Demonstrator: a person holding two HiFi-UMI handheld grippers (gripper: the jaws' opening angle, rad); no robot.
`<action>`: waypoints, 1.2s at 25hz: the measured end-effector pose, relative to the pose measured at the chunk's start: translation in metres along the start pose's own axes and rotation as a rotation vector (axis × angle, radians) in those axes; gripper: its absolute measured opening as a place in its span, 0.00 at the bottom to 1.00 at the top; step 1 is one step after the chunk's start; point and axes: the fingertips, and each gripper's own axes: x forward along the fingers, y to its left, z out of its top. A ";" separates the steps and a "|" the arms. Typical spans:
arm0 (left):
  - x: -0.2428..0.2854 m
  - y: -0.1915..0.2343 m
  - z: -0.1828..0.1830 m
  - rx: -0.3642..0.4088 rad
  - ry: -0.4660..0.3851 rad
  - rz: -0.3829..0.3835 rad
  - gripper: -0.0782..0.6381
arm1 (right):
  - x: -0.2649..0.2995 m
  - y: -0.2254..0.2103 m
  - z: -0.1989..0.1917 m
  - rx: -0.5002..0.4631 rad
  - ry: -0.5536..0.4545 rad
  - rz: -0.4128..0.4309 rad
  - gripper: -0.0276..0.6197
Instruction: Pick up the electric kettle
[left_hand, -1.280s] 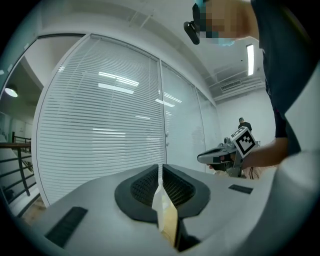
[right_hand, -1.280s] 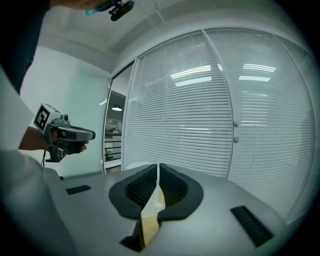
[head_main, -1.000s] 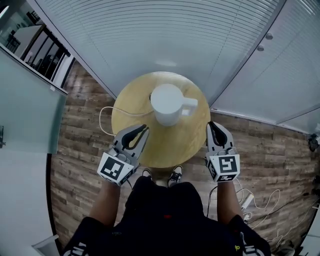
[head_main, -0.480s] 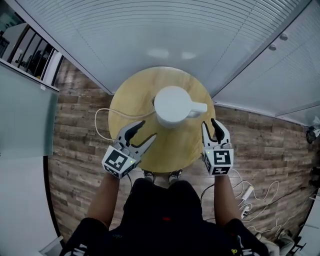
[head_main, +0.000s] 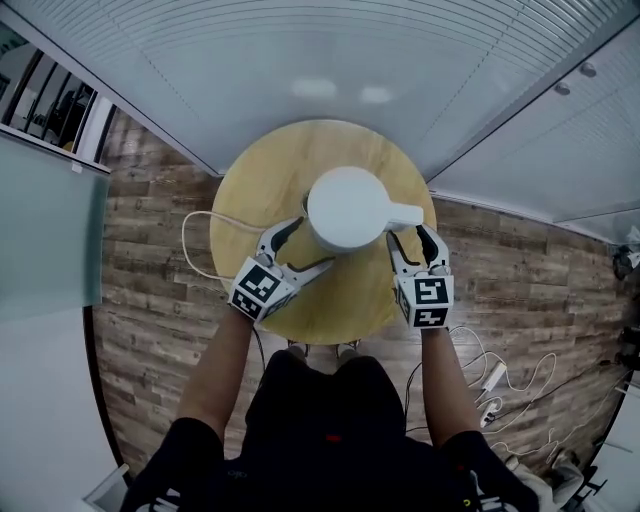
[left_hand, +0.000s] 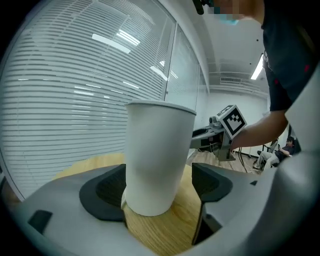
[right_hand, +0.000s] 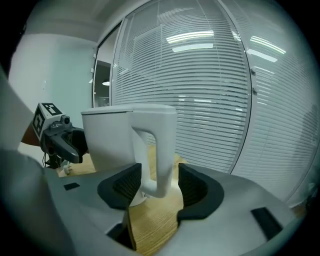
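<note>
The left tool (head_main: 305, 246) and right tool (head_main: 411, 236) are spreading around the kettle (head_main: 347, 207) and its handle (right_hand: 157, 150) (nothing pinched yet); uneven squeezing risks tipping it.

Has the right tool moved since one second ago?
Yes. The right tool went from just outside the rim of the round table to over it, up to the kettle's handle, which stands between its opening jaws.

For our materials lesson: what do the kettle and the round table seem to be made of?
Kettle: probably plastic with a matte white finish; the surface is smooth and even, and the handle looks moulded in one piece.
Table: wood or wood-look laminate, pale with a satin finish; grain lines show.
</note>
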 end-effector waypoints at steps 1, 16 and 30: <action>0.004 0.003 -0.001 0.003 -0.002 -0.004 0.67 | 0.005 0.001 -0.001 -0.002 0.001 0.002 0.38; 0.031 0.011 0.006 0.073 0.006 -0.061 0.73 | 0.024 -0.013 -0.006 0.008 -0.016 -0.023 0.25; 0.027 0.011 0.019 0.105 0.002 -0.041 0.73 | 0.020 -0.015 0.004 0.030 -0.040 -0.028 0.24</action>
